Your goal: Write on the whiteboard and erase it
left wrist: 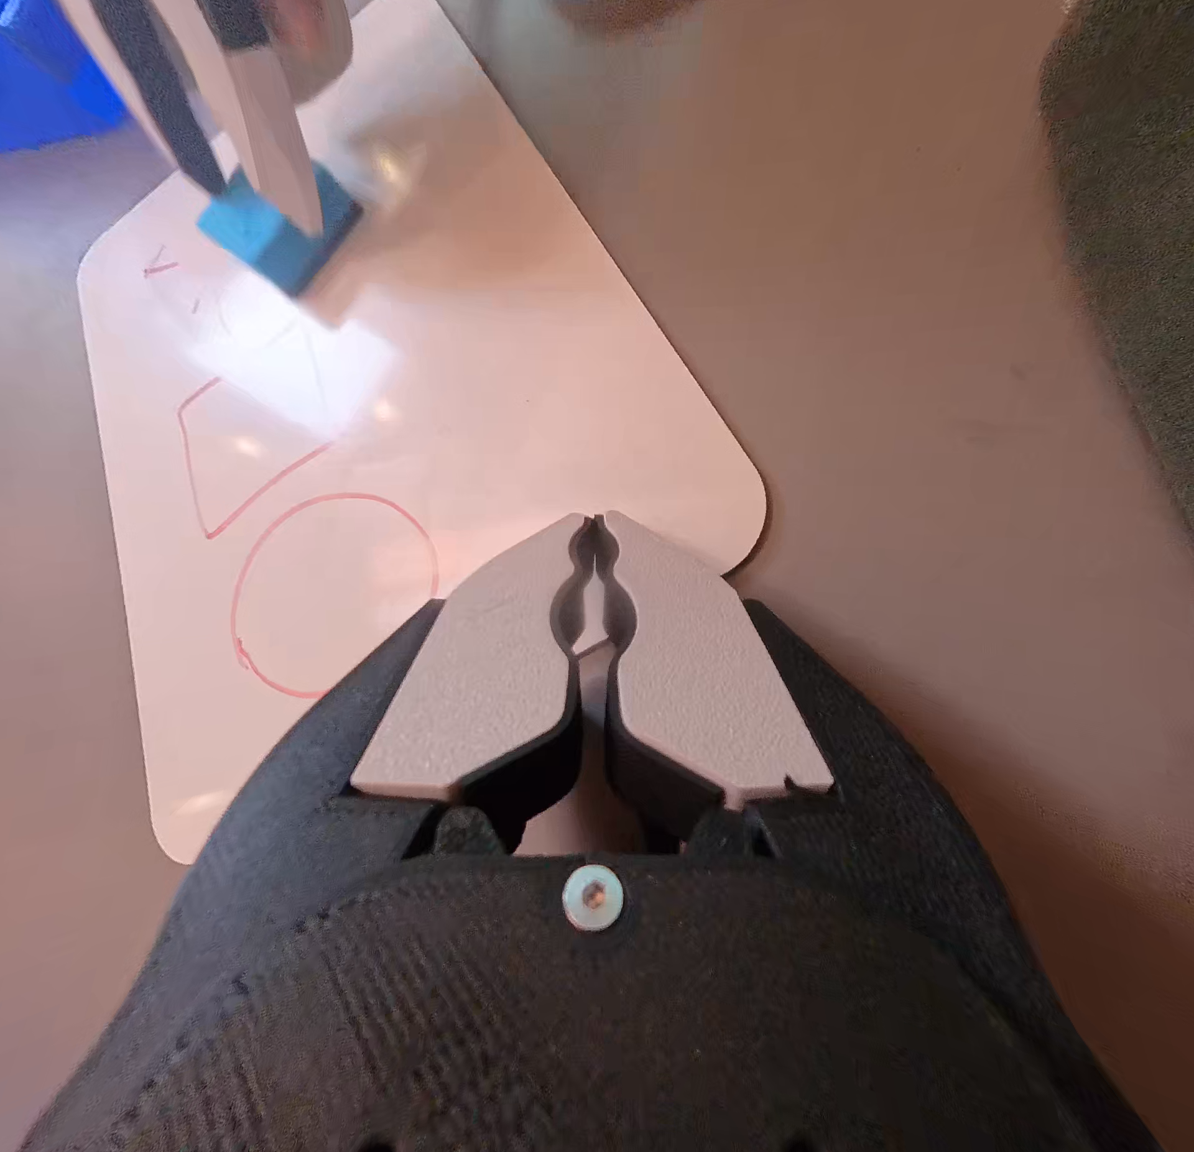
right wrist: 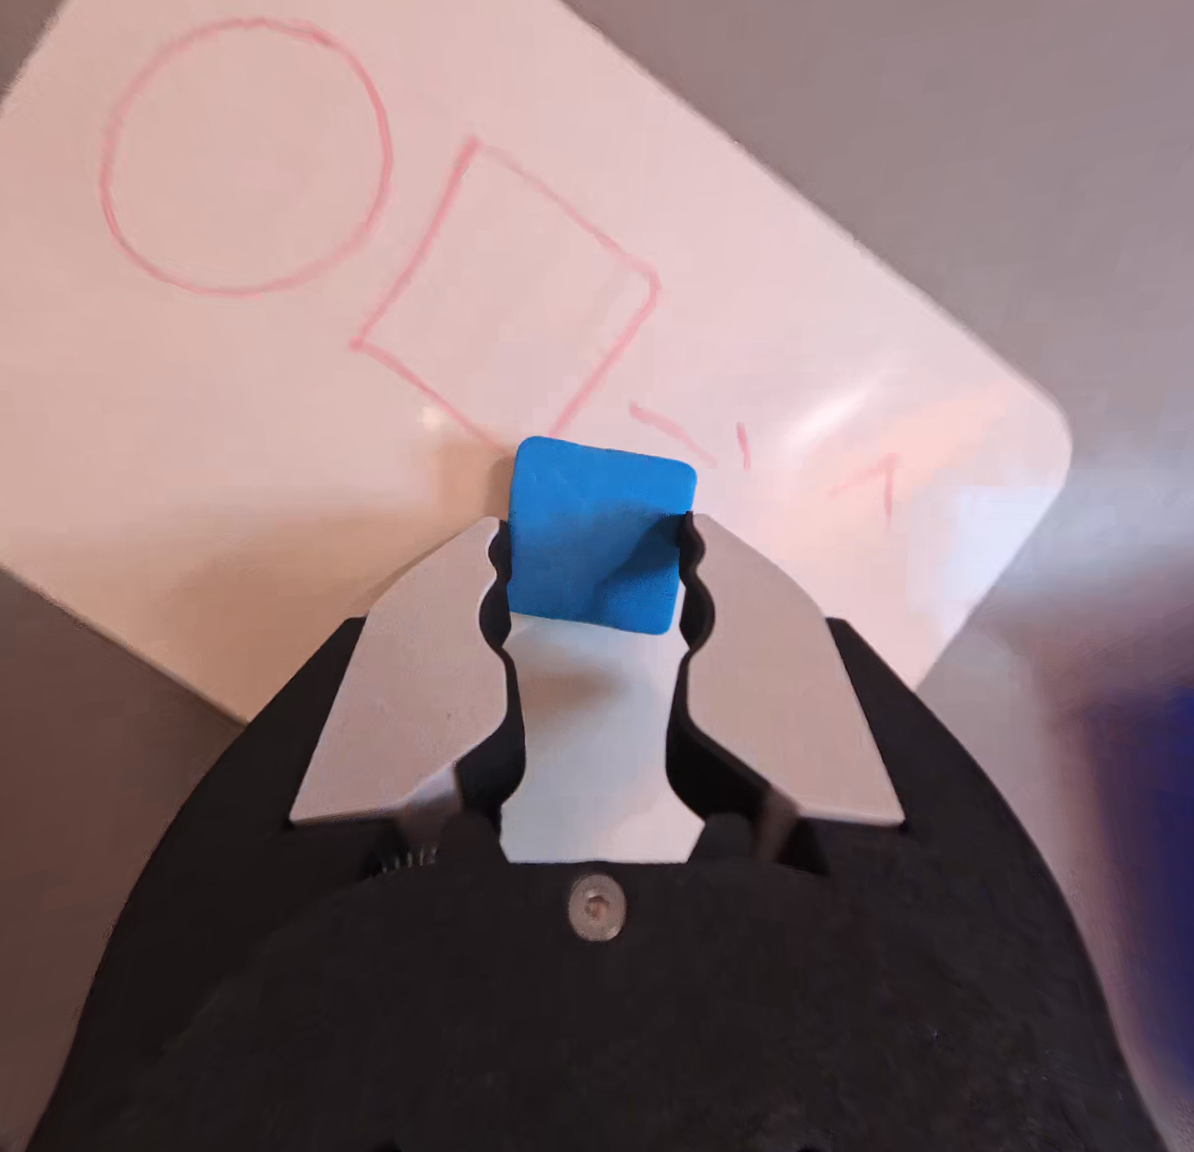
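The eraser is clamped in the right hand-held gripper against the board, beside the square. The left hand-held gripper, closed empty, rests at the board's corner; the unpinned board is liable to slide, leaving streaks.

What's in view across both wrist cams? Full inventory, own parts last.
whiteboard: 1, white, flat on the table
red circle: 1, red, drawn at one end of the board
red square: 1, red, mid-board beside the circle, one corner wiped
red marks: a few, red, leftover strokes at the far end
eraser: 1, blue, on the board
table: 1, brownish, under the board
blue object: 1, beyond the board, blurred
right claw: 1, grey, shut on the eraser
left claw: 1, grey, shut, over the board's corner
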The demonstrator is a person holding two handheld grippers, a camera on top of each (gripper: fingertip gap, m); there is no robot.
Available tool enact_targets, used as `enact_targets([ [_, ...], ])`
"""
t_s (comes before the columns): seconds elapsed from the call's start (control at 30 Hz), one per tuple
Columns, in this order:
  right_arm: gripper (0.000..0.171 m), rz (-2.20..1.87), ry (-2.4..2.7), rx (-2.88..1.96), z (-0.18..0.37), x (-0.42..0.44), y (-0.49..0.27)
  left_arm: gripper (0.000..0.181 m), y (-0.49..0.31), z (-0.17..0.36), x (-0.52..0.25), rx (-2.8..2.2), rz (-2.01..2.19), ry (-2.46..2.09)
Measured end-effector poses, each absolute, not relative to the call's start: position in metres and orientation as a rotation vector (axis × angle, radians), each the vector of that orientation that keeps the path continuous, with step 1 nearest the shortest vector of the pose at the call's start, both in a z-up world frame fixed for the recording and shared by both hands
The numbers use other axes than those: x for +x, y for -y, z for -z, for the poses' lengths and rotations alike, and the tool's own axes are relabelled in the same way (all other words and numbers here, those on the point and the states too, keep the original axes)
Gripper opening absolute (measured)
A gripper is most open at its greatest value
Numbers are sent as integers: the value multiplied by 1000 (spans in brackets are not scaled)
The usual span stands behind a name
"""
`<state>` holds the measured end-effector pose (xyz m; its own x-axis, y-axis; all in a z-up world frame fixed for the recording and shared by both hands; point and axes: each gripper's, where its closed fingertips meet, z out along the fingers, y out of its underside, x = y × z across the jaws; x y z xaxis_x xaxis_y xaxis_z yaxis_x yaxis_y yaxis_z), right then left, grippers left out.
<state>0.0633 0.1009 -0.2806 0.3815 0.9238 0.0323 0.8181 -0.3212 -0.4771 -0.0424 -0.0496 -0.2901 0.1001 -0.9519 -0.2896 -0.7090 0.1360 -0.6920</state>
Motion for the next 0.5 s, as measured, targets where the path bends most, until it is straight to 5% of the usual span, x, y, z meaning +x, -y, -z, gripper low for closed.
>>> enact_targets([
  [0.17,51,-344,1212,-2317,281,77,-196,0,49,290,-43,-1625,393,-1659],
  [0.37,50,-344,1638,-2212,281,53,-110,0,49,290,-44,-1629,420,-1662],
  [0.5,51,-331,1485,-2245,282,34,-174,0,49,290,-43,-1622,396,-1670],
])
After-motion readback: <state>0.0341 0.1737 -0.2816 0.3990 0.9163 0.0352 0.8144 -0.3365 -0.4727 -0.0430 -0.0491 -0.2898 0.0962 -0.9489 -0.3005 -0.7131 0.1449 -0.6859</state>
